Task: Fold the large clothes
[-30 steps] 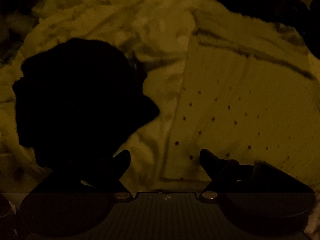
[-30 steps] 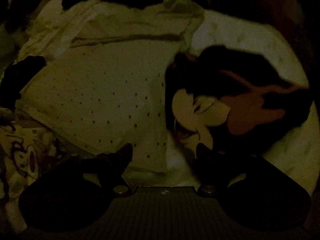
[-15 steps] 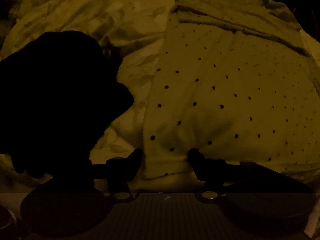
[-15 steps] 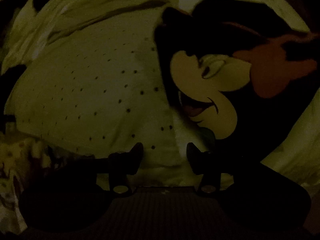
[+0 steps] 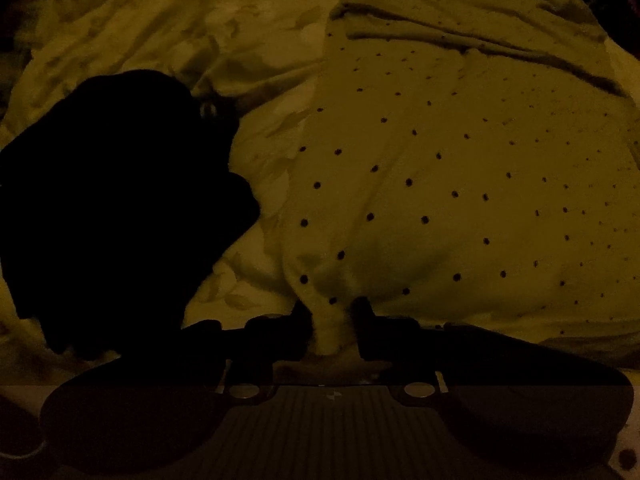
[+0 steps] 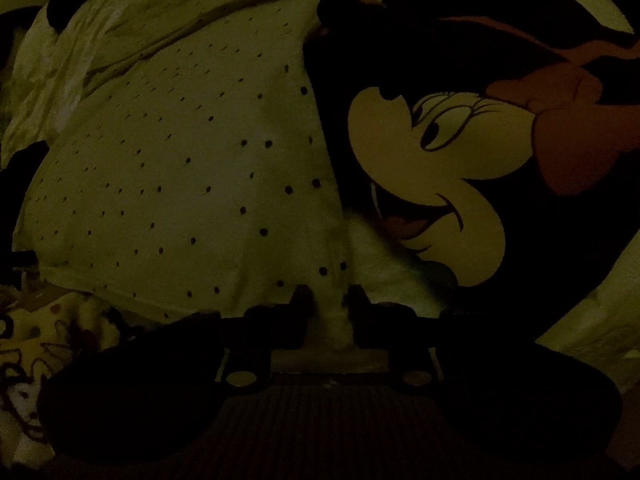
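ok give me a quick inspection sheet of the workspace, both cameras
surface: rumpled pale bedding with a faint leaf print; lighting very dim
job's things: pale dotted garment lies spread flat, top part bunched in folds; each gripper holds one of its near corners
clutter: dark bundle of cloth to the garment's left; cartoon mouse cushion with a red bow to its right; patterned fabric at the right camera's lower left
grippers: left gripper shut on a pinch of the garment's corner; right gripper shut on the other near corner
cables: nothing seen
surroundings: too dark to make out
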`<state>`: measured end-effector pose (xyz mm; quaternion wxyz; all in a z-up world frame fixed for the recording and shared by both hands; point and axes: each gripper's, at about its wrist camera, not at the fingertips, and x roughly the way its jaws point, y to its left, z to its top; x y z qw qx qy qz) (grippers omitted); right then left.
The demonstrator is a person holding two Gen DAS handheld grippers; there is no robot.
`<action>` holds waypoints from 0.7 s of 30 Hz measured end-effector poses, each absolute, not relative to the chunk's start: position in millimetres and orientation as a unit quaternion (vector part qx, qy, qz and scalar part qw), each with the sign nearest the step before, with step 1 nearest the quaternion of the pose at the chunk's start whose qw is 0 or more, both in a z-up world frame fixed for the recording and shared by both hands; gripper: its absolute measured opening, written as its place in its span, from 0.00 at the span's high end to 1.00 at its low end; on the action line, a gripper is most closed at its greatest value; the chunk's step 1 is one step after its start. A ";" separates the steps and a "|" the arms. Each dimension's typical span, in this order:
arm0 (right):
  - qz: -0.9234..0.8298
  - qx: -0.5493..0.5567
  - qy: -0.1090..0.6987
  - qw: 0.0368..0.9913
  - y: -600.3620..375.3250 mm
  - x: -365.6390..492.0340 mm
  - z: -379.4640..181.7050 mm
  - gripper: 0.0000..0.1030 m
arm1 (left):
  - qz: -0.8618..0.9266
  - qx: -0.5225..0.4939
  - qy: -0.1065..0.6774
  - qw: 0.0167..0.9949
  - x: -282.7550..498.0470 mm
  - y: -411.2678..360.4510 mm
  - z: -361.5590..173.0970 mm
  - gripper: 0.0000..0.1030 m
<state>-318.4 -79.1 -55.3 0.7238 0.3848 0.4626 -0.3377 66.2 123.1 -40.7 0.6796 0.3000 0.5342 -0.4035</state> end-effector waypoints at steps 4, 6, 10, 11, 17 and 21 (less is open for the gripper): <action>-0.333 0.396 0.460 0.721 -79.4 -316.8 -54.3 0.89 | -0.426 0.288 0.542 0.664 60.6 118.6 -37.1 0.50; -0.329 0.398 0.459 0.723 -78.0 -315.3 -51.6 0.91 | -0.435 0.295 0.535 0.662 55.9 115.2 -35.6 0.50; -0.323 0.403 0.452 0.728 -78.5 -314.0 -42.7 0.93 | -0.436 0.285 0.537 0.663 61.9 113.0 -33.4 0.58; -0.321 0.404 0.444 0.733 -79.0 -313.4 -37.3 0.93 | -0.433 0.272 0.541 0.668 67.2 113.5 -30.1 0.58; -0.298 0.421 0.344 0.785 -110.0 -301.6 22.9 0.94 | -0.440 0.190 0.529 0.700 121.4 79.7 14.8 0.58; -0.311 0.442 0.262 0.800 -171.4 -286.4 55.6 0.93 | -0.458 0.177 0.502 0.712 161.3 13.3 32.4 0.59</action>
